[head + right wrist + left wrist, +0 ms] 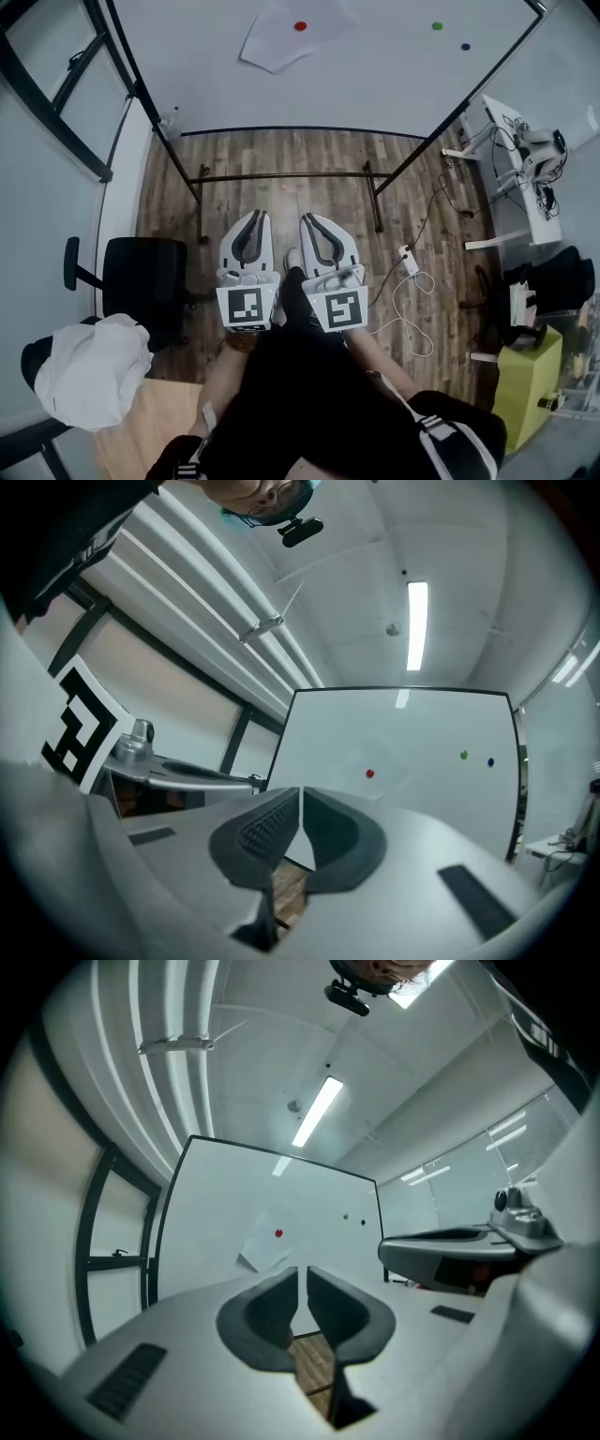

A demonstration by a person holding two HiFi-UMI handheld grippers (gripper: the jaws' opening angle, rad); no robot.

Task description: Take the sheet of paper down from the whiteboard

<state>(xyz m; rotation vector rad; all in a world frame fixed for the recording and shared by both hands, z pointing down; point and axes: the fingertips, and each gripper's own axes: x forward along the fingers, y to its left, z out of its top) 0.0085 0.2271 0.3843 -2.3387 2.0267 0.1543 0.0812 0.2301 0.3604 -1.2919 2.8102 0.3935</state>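
A white sheet of paper [279, 39] hangs on the whiteboard [375, 75], pinned by a red magnet [300, 26]. One lower corner of the sheet curls off the board. My left gripper [255, 220] and right gripper [309, 222] are side by side, well short of the board and pointing at it. In the left gripper view the left gripper [302, 1274] has a narrow slit between its pads and nothing in it, with the paper [267, 1246] straight ahead. The right gripper [301, 794] has its pads together and empty, and the red magnet [369, 773] is ahead.
Green [437, 26] and blue [465, 46] magnets sit right of the paper. The board's black stand bar [281, 175] crosses the wooden floor ahead. A black chair [141, 281] with a white cloth [94, 366] is left. A power strip [410, 261] and green box [530, 370] are right.
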